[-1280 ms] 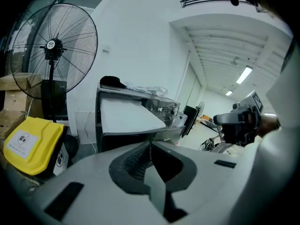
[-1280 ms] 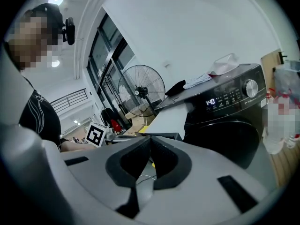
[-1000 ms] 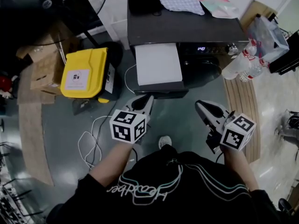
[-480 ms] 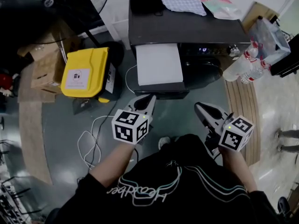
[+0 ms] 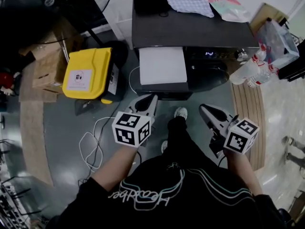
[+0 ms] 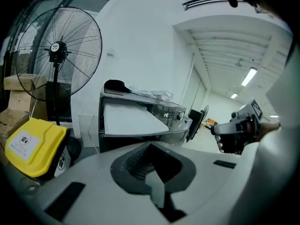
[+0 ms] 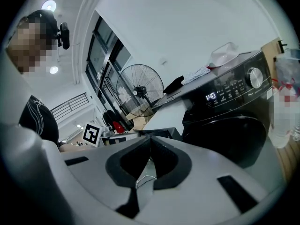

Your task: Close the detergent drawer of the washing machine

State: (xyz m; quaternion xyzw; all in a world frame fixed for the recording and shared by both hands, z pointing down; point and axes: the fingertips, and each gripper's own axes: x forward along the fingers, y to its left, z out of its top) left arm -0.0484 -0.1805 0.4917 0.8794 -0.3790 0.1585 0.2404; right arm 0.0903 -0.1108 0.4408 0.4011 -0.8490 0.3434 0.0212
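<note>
The detergent drawer (image 5: 162, 66) stuck out of the washing machine (image 5: 190, 30) at its upper left, not yet shut. A shoe (image 5: 180, 112) had stepped forward, and the left gripper (image 5: 152, 98) sat just short of the drawer's front. It and the right gripper (image 5: 205, 109) were both pinched together, empty.

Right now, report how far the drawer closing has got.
Done: nothing; the detergent drawer juts out of the washing machine. In hand: the left gripper, shut and empty, points at the drawer front without touching; the right gripper is shut, idle. Left: push the drawer fully in.
</note>
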